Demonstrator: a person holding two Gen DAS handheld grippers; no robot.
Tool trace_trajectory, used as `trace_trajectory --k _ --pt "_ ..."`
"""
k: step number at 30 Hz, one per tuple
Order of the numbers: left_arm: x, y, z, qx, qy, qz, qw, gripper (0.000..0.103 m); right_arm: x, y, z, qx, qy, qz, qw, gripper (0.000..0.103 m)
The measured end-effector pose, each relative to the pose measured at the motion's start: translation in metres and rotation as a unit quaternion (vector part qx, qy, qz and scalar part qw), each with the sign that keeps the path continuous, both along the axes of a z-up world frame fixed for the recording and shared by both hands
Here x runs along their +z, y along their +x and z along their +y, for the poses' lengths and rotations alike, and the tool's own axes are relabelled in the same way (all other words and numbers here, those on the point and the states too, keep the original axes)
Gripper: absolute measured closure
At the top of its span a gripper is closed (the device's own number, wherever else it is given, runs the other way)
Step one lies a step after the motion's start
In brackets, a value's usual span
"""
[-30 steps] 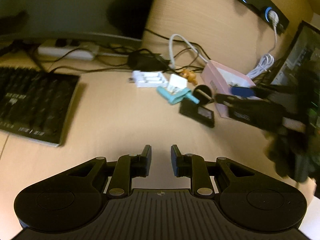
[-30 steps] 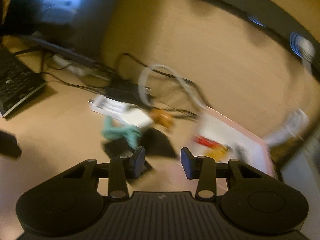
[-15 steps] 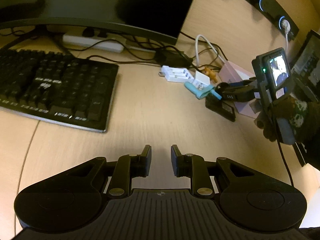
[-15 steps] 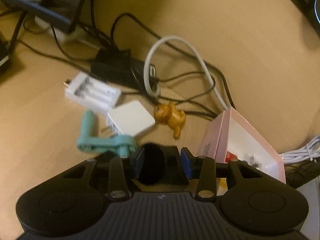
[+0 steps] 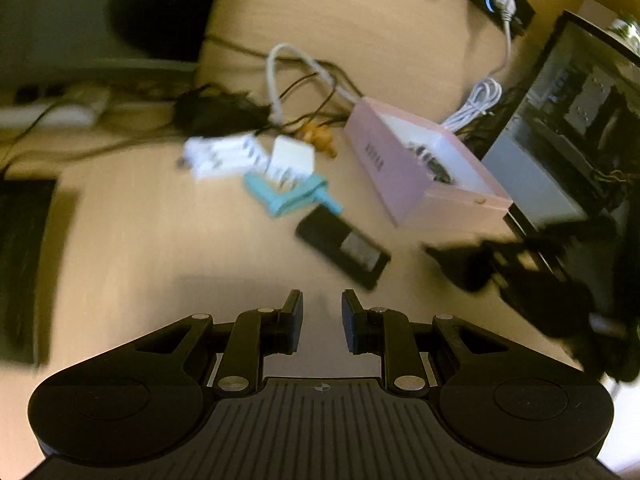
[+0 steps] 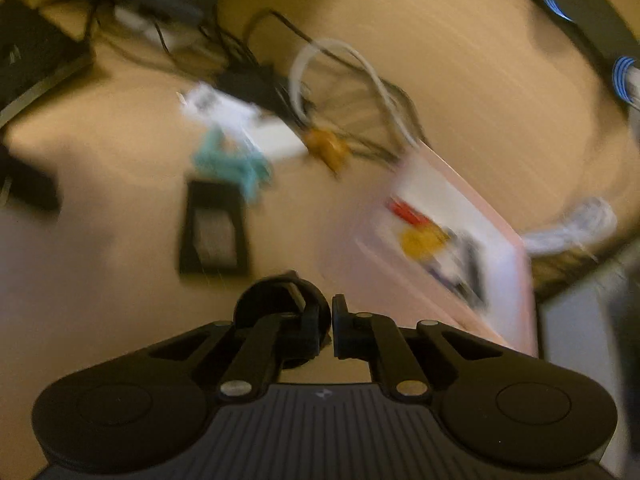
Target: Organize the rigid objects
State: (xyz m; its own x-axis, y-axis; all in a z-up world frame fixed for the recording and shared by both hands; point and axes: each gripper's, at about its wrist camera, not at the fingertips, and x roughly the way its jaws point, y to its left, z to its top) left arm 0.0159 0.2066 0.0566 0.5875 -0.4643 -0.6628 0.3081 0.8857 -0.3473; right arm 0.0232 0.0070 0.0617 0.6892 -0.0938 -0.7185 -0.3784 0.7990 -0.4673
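One black round disc (image 6: 280,300) pinched at its edge by the right gripper (image 6: 331,328), low in the centre of the right wrist view; jaws just closed, nearly touching, disc bulging to the left of them above the tan desk (image 6: 100,300). Right of it, an open pink box (image 6: 508,280) with red, yellow and dark pieces inside, blurred. Left and above, a flat black rectangular device (image 6: 214,232), touched at its top corner by a teal tool (image 6: 232,164); beyond, a white battery charger (image 6: 208,104), a white adapter (image 6: 276,138) and a small orange figure (image 6: 328,146), all near one another. Further up, tangled black and white cables (image 6: 360,68).

In the left wrist view, left gripper (image 5: 322,322) at bottom centre, jaws set narrowly apart with nothing between, bare desk under them. Far left edge, part of a keyboard (image 5: 20,260).
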Motion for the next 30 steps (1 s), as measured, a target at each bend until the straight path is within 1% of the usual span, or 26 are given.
trace_trajectory --k 1,2,5,7,8,9,10,12,14,15,16,18,20,25,27,29,30 --pt "0.004 0.008 -0.005 -0.001 0.004 -0.011 0.9999 0.08 -0.001 -0.007 -0.008 -0.014 -0.011 -0.005 1.0 0.097" --pt "0.009 0.018 -0.011 -0.003 0.008 -0.025 0.9997 0.08 0.0 -0.015 -0.02 -0.033 -0.007 -0.009 0.999 0.096" --pt "0.027 0.054 -0.031 0.002 0.02 -0.071 0.9973 0.08 0.006 -0.027 -0.052 -0.081 0.051 0.02 0.995 0.09" --pt "0.036 0.078 -0.048 0.0 0.043 -0.1 0.9941 0.08 0.011 -0.033 -0.068 -0.093 0.086 0.028 0.992 0.087" --pt "0.038 0.09 -0.059 -0.013 0.061 -0.106 0.9924 0.08 0.013 -0.036 -0.075 -0.094 0.102 0.032 0.99 0.087" --pt "0.038 0.102 -0.071 -0.027 0.089 -0.112 0.9894 0.079 0.012 -0.038 -0.08 -0.094 0.115 0.036 0.988 0.086" --pt "0.037 0.114 -0.084 -0.039 0.122 -0.116 0.9849 0.079 0.014 -0.04 -0.088 -0.092 0.135 0.041 0.986 0.084" --pt "0.031 0.136 -0.106 -0.061 0.186 -0.109 0.9747 0.079 0.017 -0.043 -0.102 -0.081 0.188 0.061 0.977 0.081" --pt "0.022 0.155 -0.12 -0.063 0.219 -0.09 0.9695 0.075 0.02 -0.049 -0.111 -0.058 0.228 0.083 0.968 0.081" --pt "0.017 0.166 -0.125 -0.053 0.231 -0.079 0.9682 0.075 0.021 -0.051 -0.115 -0.047 0.232 0.084 0.968 0.081" --pt "0.013 0.176 -0.128 -0.039 0.239 -0.067 0.968 0.075 0.02 -0.054 -0.116 -0.039 0.226 0.079 0.97 0.081" --pt "0.006 0.193 -0.133 -0.007 0.236 -0.043 0.9708 0.076 0.019 -0.065 -0.122 -0.031 0.199 0.054 0.978 0.081" --pt "0.002 0.204 -0.134 0.01 0.226 -0.026 0.9737 0.076 0.017 -0.071 -0.134 -0.028 0.19 0.044 0.98 0.081" --pt "-0.01 0.213 -0.149 0.019 0.241 -0.008 0.9704 0.075 0.016 -0.076 -0.171 -0.026 0.209 0.057 0.976 0.081" --pt "-0.012 0.21 -0.158 0.008 0.235 -0.001 0.972 0.073 0.017 -0.079 -0.186 -0.033 0.215 0.057 0.974 0.081" --pt "-0.012 0.202 -0.166 -0.029 0.216 0.007 0.976 0.074 0.017 -0.08 -0.201 -0.043 0.22 0.058 0.973 0.081" --pt "-0.013 0.197 -0.168 -0.049 0.204 0.013 0.9776 0.083 0.016 -0.079 -0.205 -0.047 0.22 0.059 0.973 0.081"
